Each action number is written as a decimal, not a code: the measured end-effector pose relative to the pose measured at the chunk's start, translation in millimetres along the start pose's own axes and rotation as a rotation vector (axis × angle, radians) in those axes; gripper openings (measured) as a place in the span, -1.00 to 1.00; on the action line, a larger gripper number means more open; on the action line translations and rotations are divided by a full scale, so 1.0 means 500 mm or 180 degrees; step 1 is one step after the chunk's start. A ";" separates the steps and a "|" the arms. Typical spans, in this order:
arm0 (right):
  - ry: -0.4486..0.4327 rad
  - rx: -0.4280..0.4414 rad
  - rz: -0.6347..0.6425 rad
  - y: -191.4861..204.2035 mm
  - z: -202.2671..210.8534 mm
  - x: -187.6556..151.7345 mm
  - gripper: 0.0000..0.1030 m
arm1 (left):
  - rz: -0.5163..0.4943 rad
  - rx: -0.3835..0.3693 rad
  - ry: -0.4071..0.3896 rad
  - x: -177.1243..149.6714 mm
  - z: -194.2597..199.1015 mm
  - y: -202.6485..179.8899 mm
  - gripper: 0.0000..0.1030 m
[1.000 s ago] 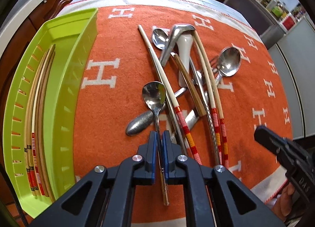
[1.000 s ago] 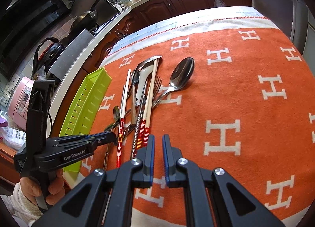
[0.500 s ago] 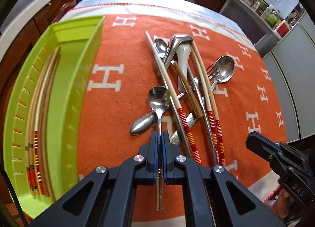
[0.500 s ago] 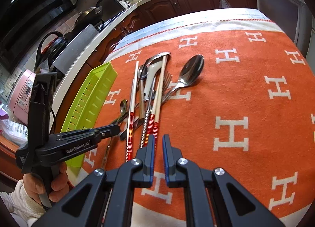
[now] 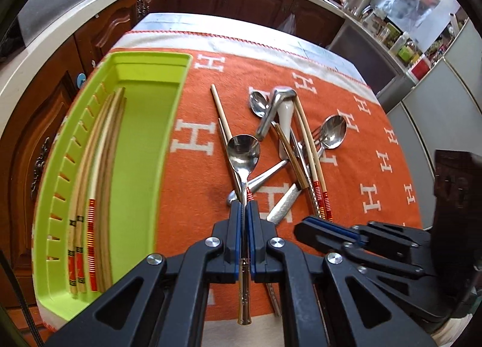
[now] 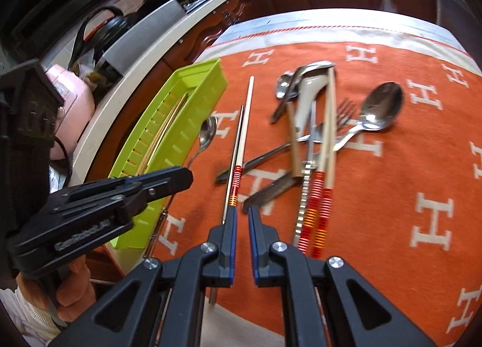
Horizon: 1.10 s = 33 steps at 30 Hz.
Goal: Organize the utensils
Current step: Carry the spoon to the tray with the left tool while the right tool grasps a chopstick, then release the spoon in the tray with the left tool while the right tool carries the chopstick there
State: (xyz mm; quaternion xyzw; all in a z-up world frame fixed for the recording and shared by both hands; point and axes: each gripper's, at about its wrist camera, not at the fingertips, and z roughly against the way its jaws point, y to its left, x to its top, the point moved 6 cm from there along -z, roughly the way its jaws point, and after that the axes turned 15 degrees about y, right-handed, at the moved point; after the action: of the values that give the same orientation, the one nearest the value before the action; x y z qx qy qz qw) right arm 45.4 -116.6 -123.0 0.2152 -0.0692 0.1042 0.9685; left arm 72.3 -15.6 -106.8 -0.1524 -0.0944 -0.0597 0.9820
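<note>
Left hand-held gripper at lower centre of its view, clamped on the handle of a small steel spoon, bowl lifted above the orange cloth on the tabletop. Right hand-held gripper at lower centre of its own view, pads nearly together with nothing between them, just beside a red-banded chopstick. Green tray at left holding chopsticks; remaining pile of utensils right of centre.

Left gripper is clamped on a small spoon's handle, bowl pointing away. Green tray with chopsticks sits left, utensil pile right.
</note>
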 end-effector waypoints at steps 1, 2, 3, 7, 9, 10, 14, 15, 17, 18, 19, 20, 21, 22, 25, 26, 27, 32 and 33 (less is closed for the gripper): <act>0.0022 0.0005 0.0008 0.006 -0.005 0.002 -0.85 | 0.0020 -0.0020 -0.0019 -0.001 0.007 0.009 -0.97; 0.0041 0.0000 0.0012 0.009 -0.009 0.005 -0.85 | 0.0038 -0.0034 -0.0038 0.000 0.013 0.016 -0.97; 0.0056 -0.0007 0.0015 0.013 -0.013 0.009 -0.85 | 0.0058 -0.0050 -0.0055 -0.001 0.021 0.023 -0.97; 0.0095 -0.0025 0.0028 0.031 -0.024 0.020 -0.85 | 0.0074 -0.0083 -0.0195 0.002 0.062 0.037 -0.97; 0.0099 -0.0037 0.0041 0.038 -0.027 0.026 -0.85 | 0.0083 -0.0049 -0.0283 0.007 0.088 0.050 -0.97; 0.0096 -0.0060 0.0046 0.042 -0.028 0.030 -0.85 | 0.0097 -0.0021 -0.0331 0.009 0.099 0.058 -0.97; 0.0074 -0.0155 0.0060 0.047 -0.032 0.046 -0.85 | 0.0205 0.0145 -0.0485 0.025 0.128 0.107 -0.97; 0.0088 -0.0162 0.0046 0.046 -0.035 0.050 -0.85 | 0.0246 0.0195 -0.0478 0.028 0.127 0.122 -0.97; 0.0103 -0.0178 0.0004 0.042 -0.039 0.056 -0.85 | 0.0326 0.0265 -0.0423 0.033 0.115 0.151 -0.97; 0.0110 -0.0194 -0.0007 0.040 -0.041 0.059 -0.85 | 0.0353 0.0303 -0.0401 0.033 0.110 0.163 -0.97; 0.0116 -0.0217 -0.0009 0.039 -0.042 0.060 -0.85 | 0.0391 0.0385 -0.0369 0.032 0.099 0.177 -0.96; 0.0120 -0.0235 -0.0010 0.039 -0.044 0.061 -0.85 | 0.0405 0.0436 -0.0341 0.031 0.090 0.184 -0.96; 0.0131 -0.0245 -0.0012 0.039 -0.047 0.062 -0.85 | 0.0420 0.0461 -0.0285 0.029 0.077 0.194 -0.96; 0.0151 -0.0251 -0.0016 0.038 -0.050 0.062 -0.85 | 0.0436 0.0448 -0.0255 0.028 0.067 0.199 -0.96; 0.0227 -0.0306 -0.0051 0.031 -0.065 0.057 -0.85 | 0.0451 0.0453 -0.0172 0.024 0.042 0.212 -0.94; 0.0255 -0.0314 -0.0067 0.029 -0.070 0.055 -0.85 | 0.0452 0.0465 -0.0162 0.023 0.038 0.213 -0.89; 0.0282 -0.0314 -0.0079 0.029 -0.075 0.053 -0.85 | 0.0453 0.0459 -0.0153 0.023 0.034 0.214 -0.86; 0.0304 -0.0330 -0.0086 0.036 -0.086 0.052 -0.85 | 0.0470 0.0397 -0.0109 0.018 0.021 0.212 -0.79; 0.0294 -0.0351 -0.0078 0.039 -0.087 0.053 -0.85 | 0.0477 0.0377 -0.0100 0.017 0.018 0.214 -0.79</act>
State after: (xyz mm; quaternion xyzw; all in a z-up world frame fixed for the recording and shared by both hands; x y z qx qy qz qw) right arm 70.4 -76.0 -149.7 0.1572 -0.0275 0.0983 0.9823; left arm 94.8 87.8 -127.5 -0.1017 -0.1015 0.0220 0.9894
